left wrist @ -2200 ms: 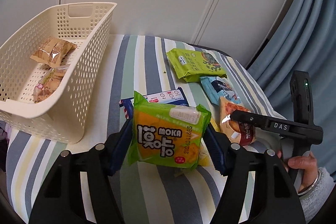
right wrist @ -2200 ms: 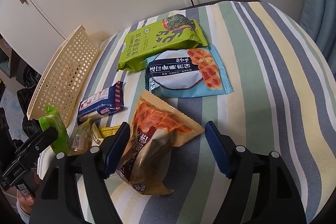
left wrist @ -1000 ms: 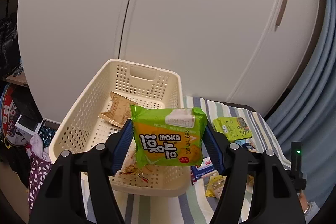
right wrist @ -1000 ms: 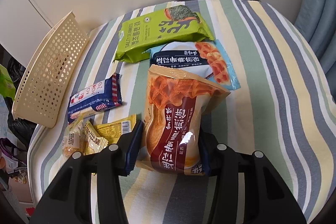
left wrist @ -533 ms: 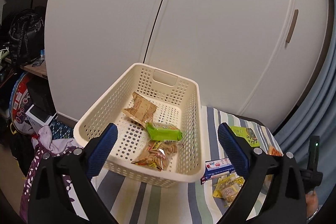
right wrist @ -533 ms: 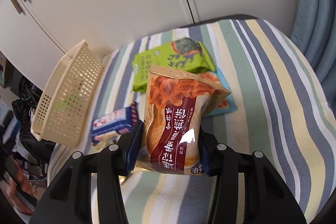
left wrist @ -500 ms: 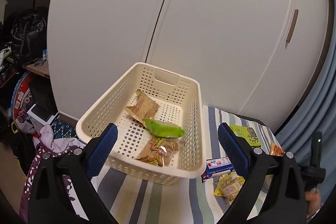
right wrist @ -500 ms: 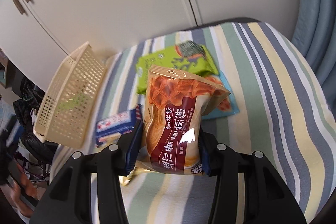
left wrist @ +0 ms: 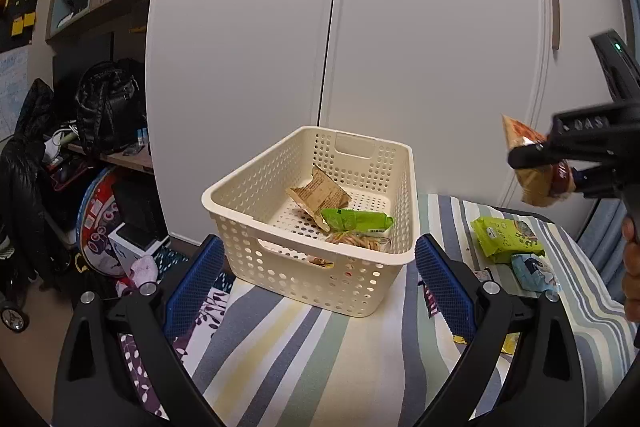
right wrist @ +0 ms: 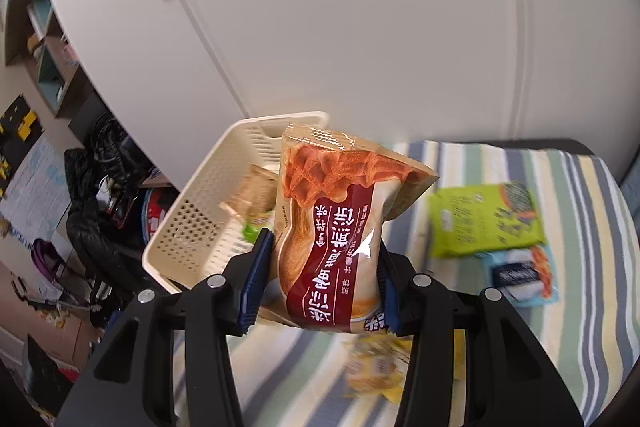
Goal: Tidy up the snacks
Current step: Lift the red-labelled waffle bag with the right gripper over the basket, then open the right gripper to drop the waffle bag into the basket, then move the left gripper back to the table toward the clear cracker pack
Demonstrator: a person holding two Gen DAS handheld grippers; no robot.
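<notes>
Right gripper (right wrist: 324, 279) pinches the waffle packet (right wrist: 336, 227) beside the basket (left wrist: 308, 267); left gripper (left wrist: 316, 279) fingers spread, empty, before it

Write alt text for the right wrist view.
The right gripper clamps a waffle snack bag upright, held above a striped tablecloth. Behind it to the left sits a cream perforated basket; a green packet and a blue packet lie at right.
</notes>
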